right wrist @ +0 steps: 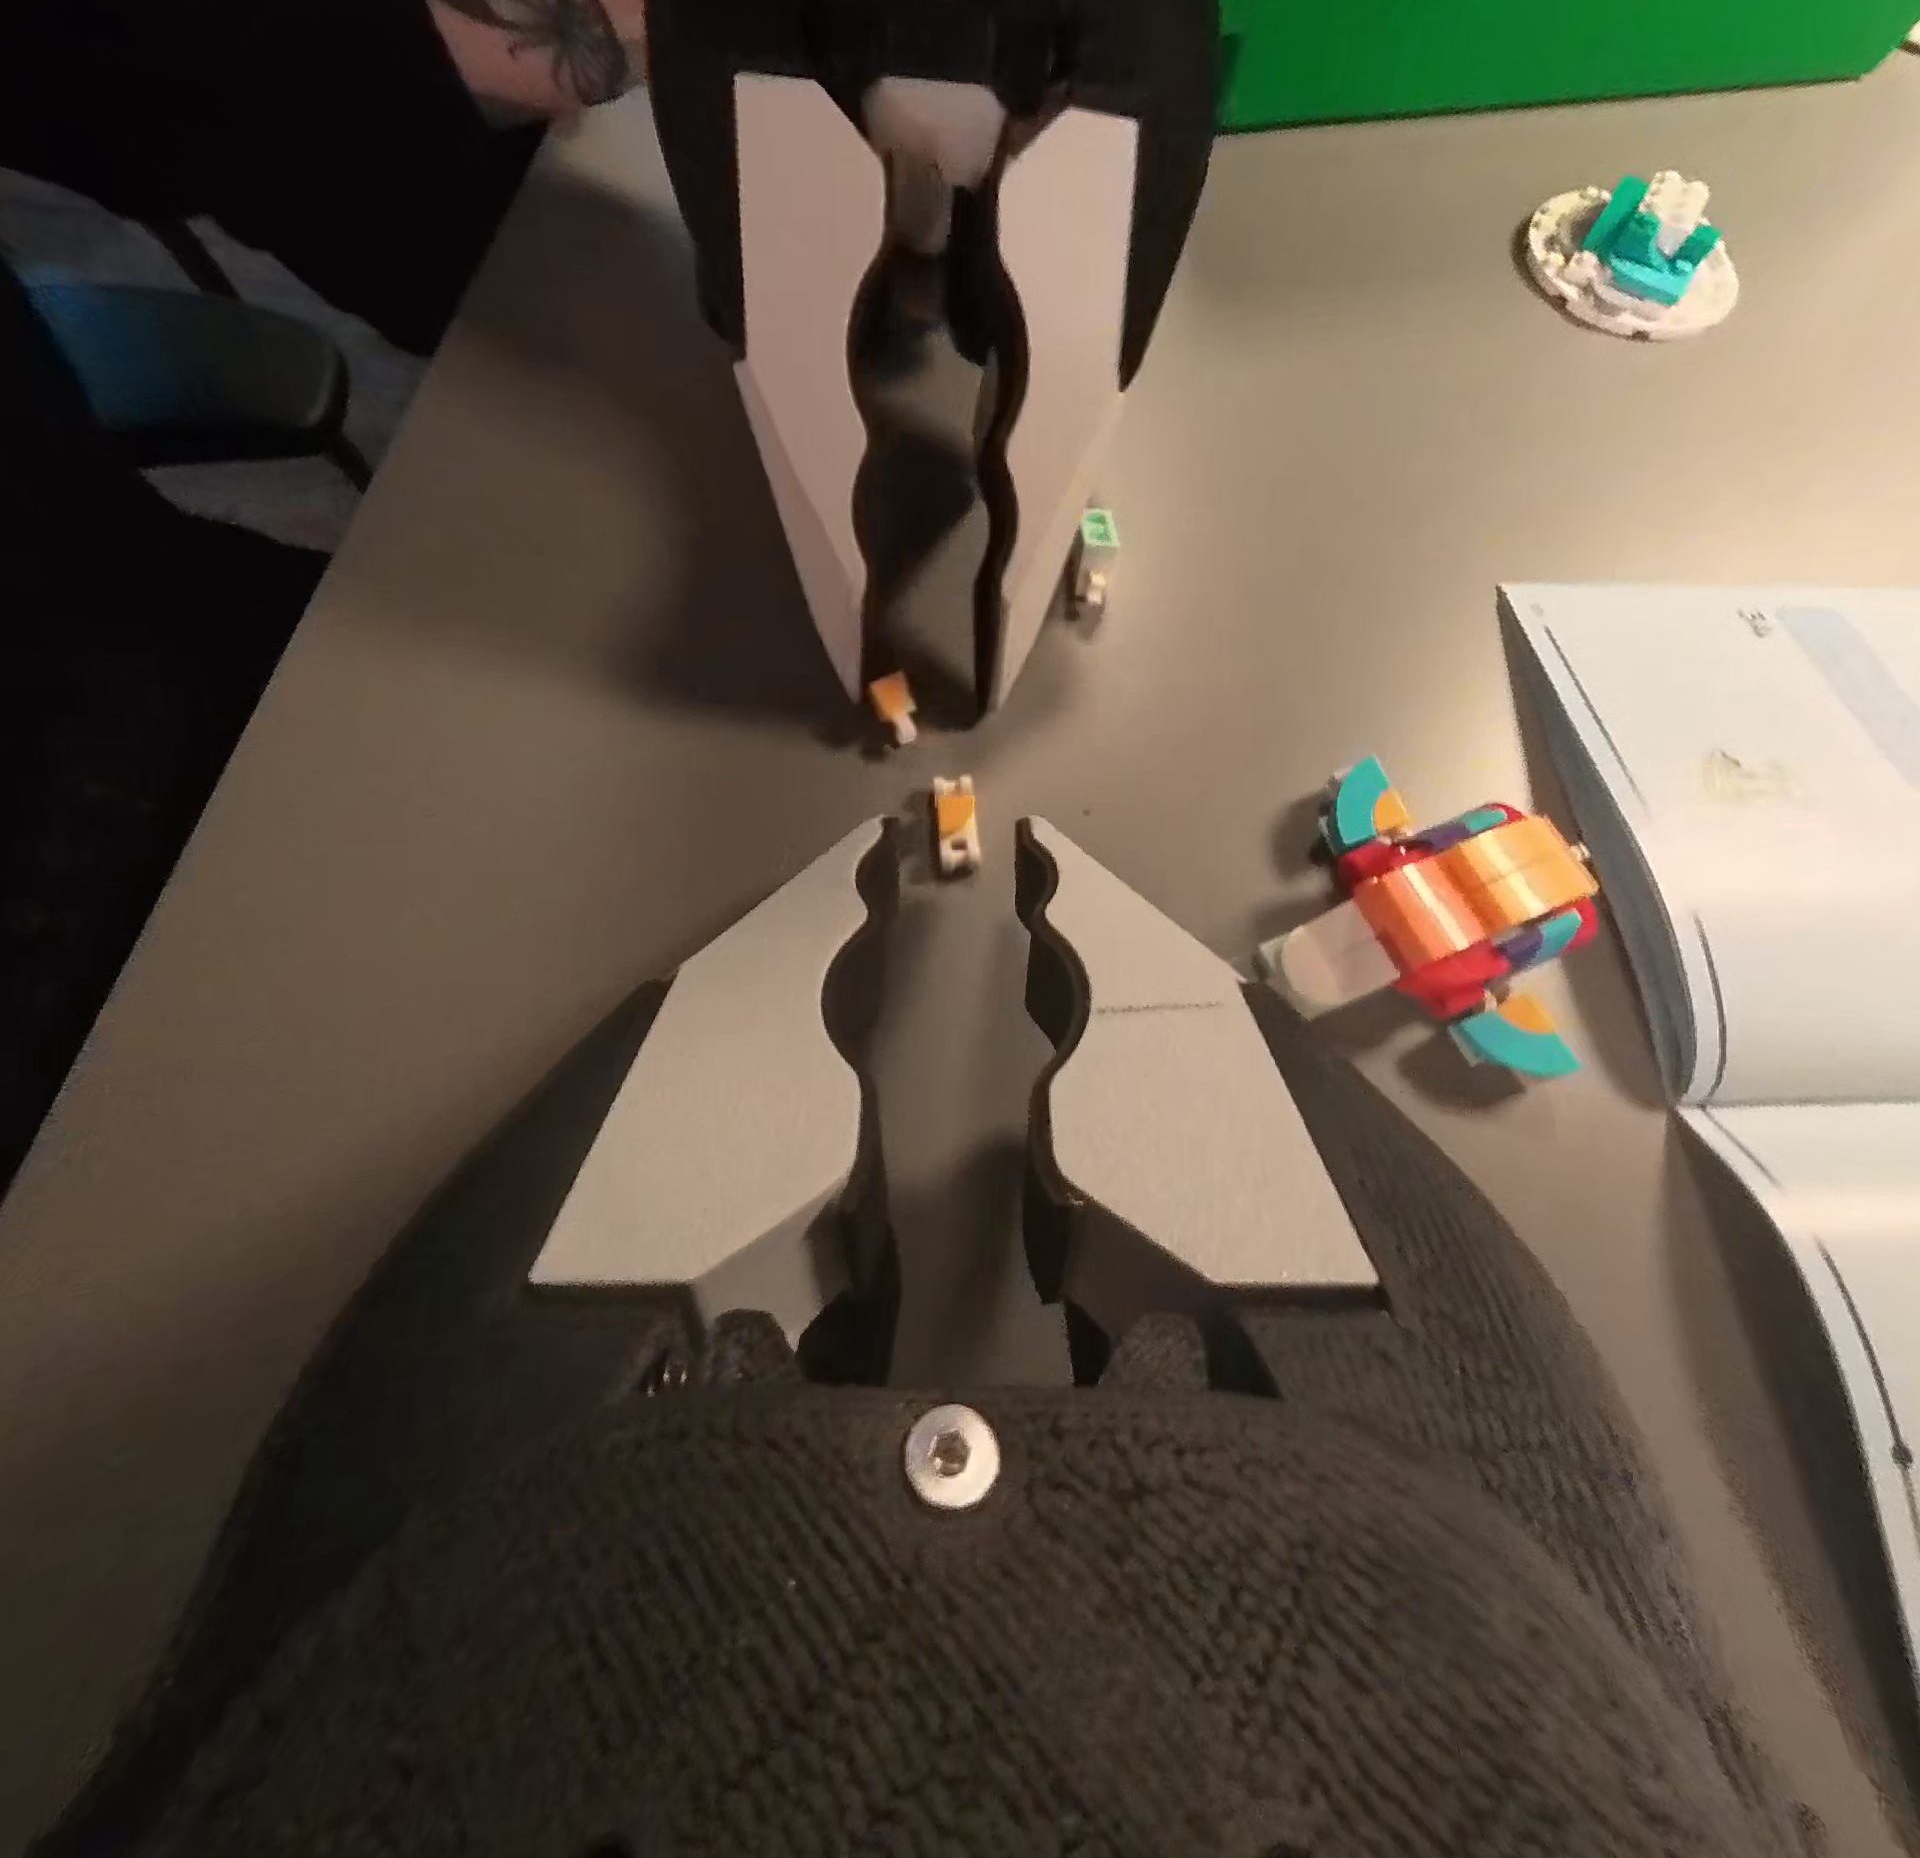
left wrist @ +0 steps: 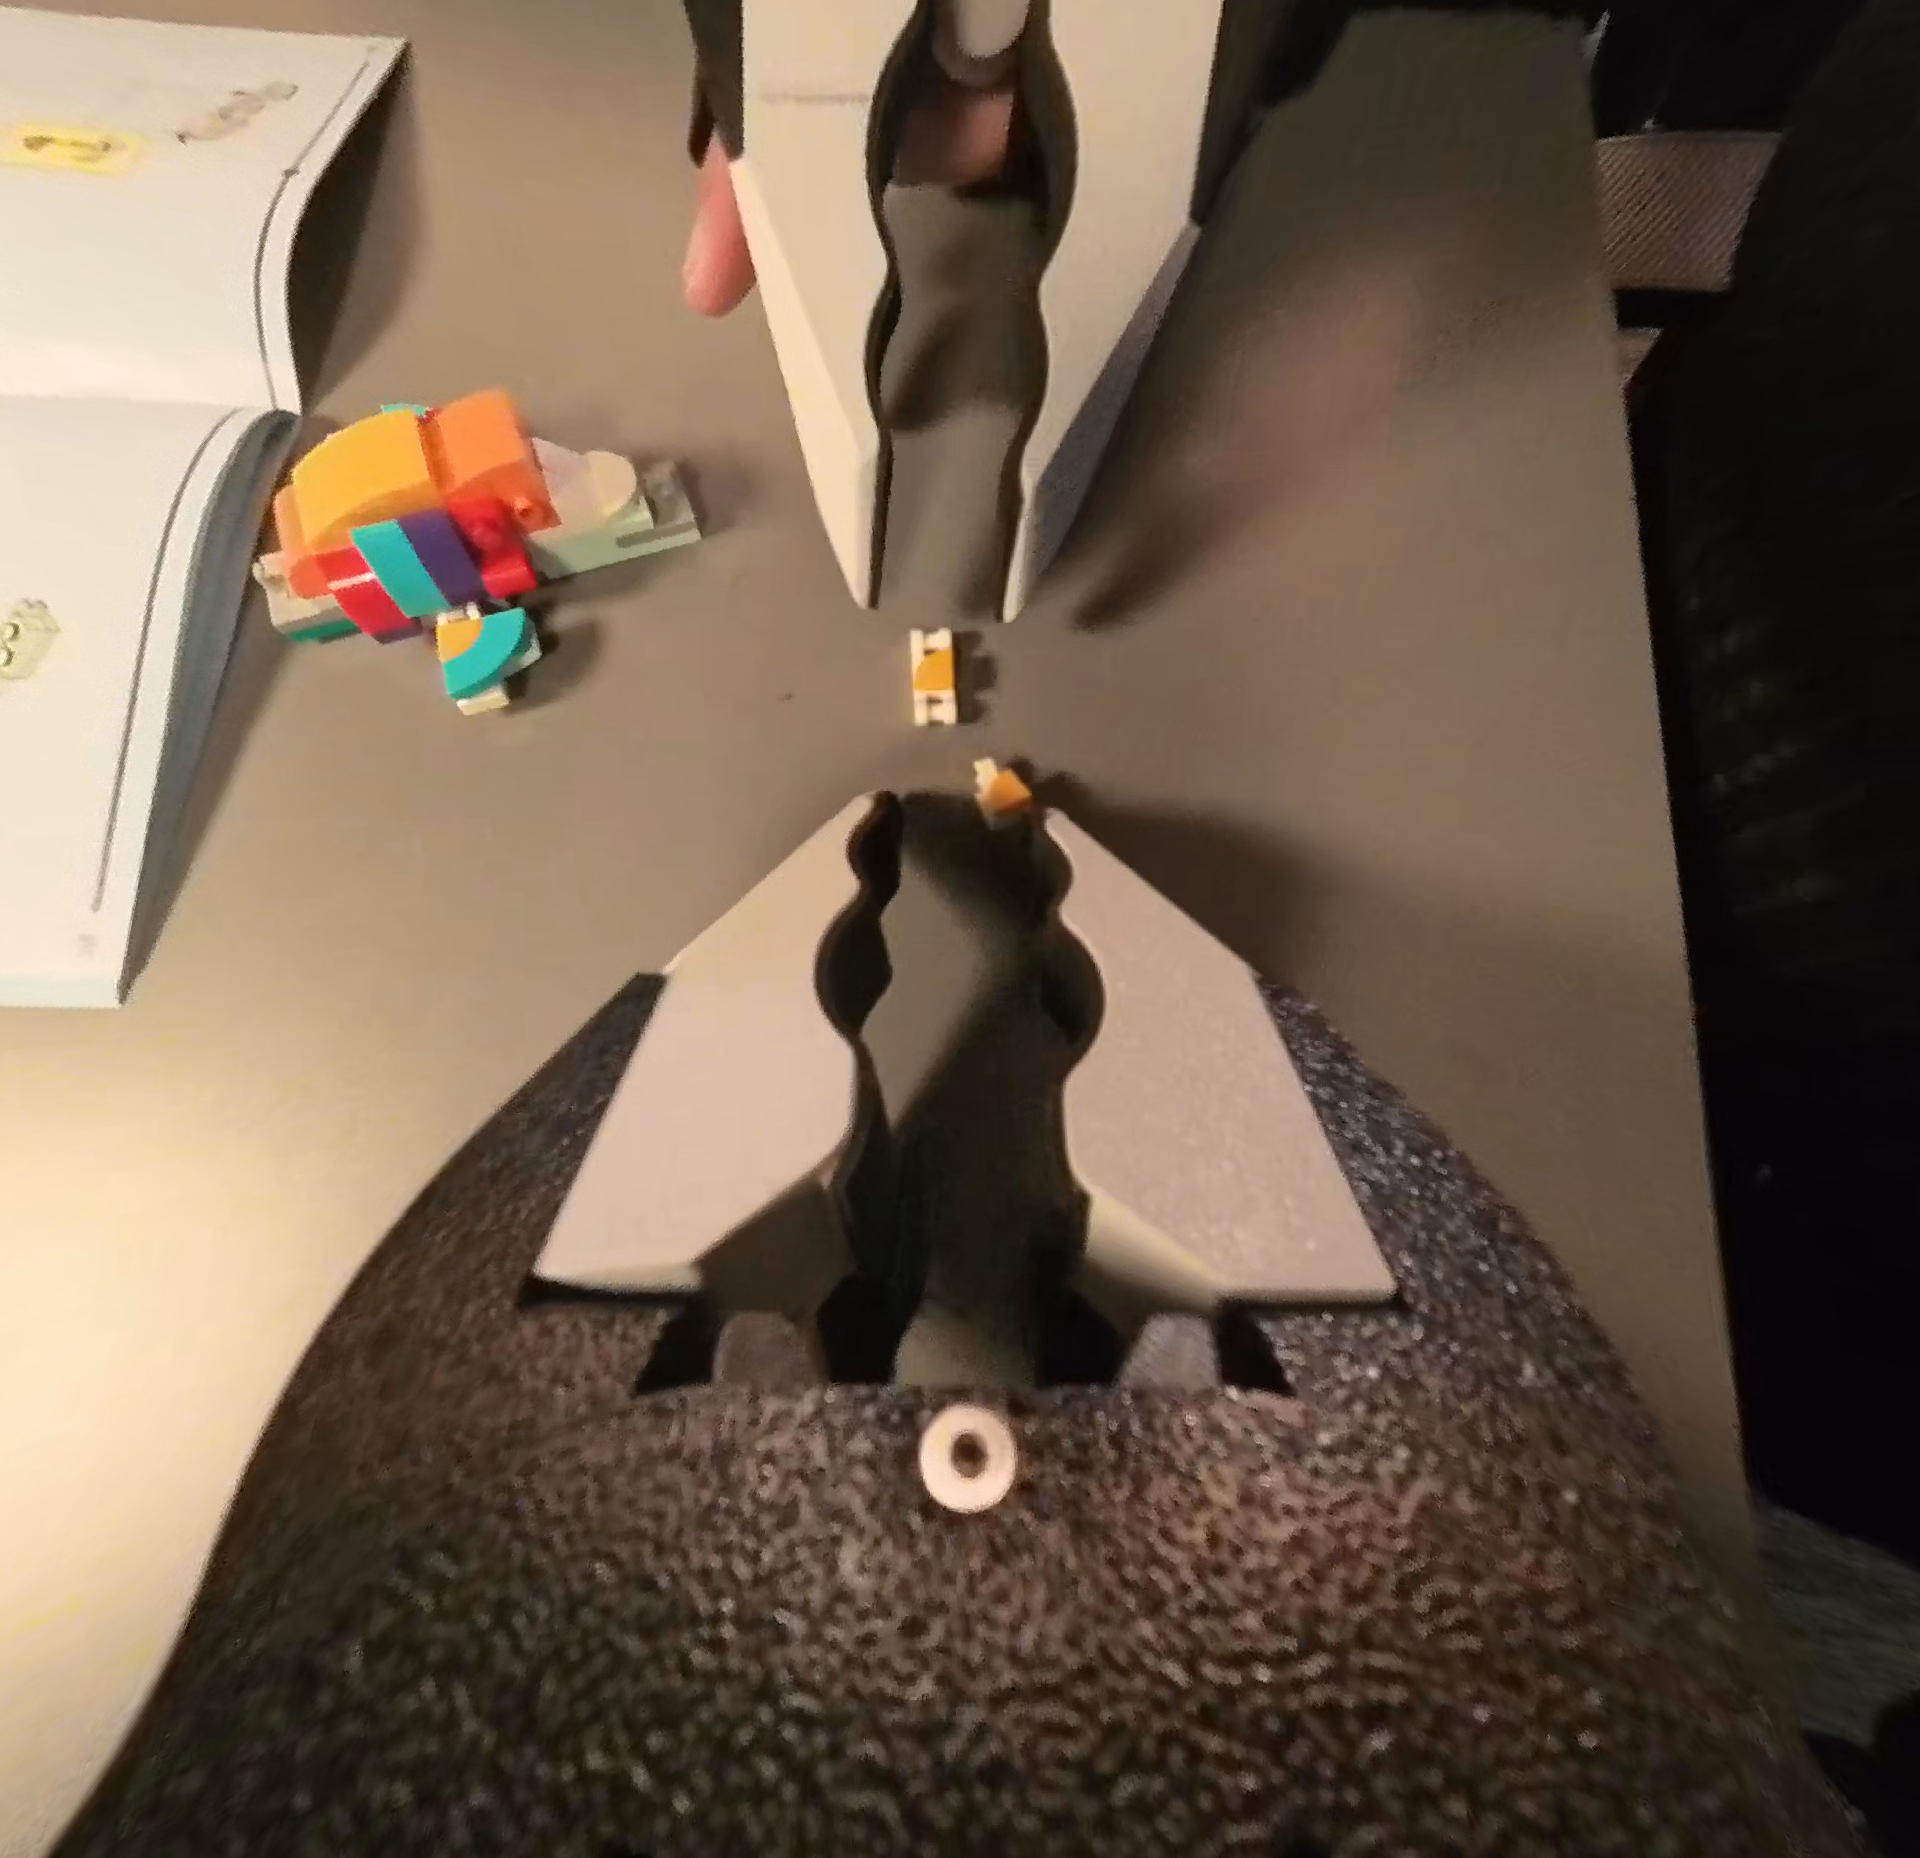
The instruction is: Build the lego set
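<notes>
On the grey table (right wrist: 1299,478), beside the open instruction booklet (right wrist: 1766,873), the colourful lego model (right wrist: 1455,915) looks mostly built, and I judge two small orange-and-white pieces remain to be joined. My right gripper (right wrist: 956,832) points down, tongs apart around the flat piece (right wrist: 954,826). My left gripper (left wrist: 961,806) faces it tip to tip, tongs apart, the tilted piece (left wrist: 1003,792) against one fingertip; whether gripped I cannot tell.

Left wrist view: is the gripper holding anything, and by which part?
Nothing is held. The left gripper is open; a small orange-and-white lego piece lies at one fingertip, unclamped.
</notes>
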Action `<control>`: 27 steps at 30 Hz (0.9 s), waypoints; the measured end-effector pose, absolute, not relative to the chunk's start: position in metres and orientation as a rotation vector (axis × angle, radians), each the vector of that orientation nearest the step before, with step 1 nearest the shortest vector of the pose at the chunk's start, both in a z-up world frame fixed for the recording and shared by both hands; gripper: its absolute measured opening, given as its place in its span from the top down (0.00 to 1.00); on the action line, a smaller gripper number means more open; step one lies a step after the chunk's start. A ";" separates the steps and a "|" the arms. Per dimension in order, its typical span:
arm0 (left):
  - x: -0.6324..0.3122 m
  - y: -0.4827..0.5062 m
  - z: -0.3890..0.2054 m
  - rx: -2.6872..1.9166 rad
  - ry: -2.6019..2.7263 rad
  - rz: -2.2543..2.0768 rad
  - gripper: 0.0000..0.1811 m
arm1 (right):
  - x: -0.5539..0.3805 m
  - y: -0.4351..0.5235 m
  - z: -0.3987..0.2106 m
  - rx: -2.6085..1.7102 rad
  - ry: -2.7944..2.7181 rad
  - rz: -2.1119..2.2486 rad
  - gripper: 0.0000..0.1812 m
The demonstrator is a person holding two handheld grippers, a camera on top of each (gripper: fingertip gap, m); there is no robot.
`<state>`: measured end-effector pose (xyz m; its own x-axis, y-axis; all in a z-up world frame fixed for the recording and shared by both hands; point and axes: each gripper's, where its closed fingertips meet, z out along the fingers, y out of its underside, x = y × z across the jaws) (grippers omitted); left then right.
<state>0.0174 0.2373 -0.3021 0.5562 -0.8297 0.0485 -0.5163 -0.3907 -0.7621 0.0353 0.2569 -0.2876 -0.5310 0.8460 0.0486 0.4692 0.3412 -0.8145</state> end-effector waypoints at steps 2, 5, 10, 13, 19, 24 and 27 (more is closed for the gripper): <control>0.017 0.236 -0.302 -2.083 1.053 -0.586 0.83 | 0.033 0.253 -0.288 -1.138 -2.178 1.103 0.89; 0.016 0.235 -0.301 -2.081 1.018 -0.574 0.81 | 0.030 0.251 -0.296 -1.126 -2.242 1.076 0.88; 0.008 0.232 -0.301 -2.130 0.917 -0.537 0.79 | 0.028 0.254 -0.300 -1.151 -2.259 1.052 0.90; 0.007 0.229 -0.299 -2.184 0.756 -0.544 0.73 | 0.028 0.252 -0.300 -1.128 -2.262 1.039 0.92; 0.015 0.224 -0.297 -2.177 0.581 -0.445 0.77 | 0.030 0.250 -0.300 -1.115 -2.278 1.048 0.96; 0.016 0.227 -0.301 -2.200 0.591 -0.363 0.83 | 0.030 0.249 -0.300 -1.107 -2.294 1.066 0.97; 0.017 0.228 -0.302 -2.212 0.600 -0.352 0.86 | 0.030 0.248 -0.300 -1.091 -2.300 1.063 0.97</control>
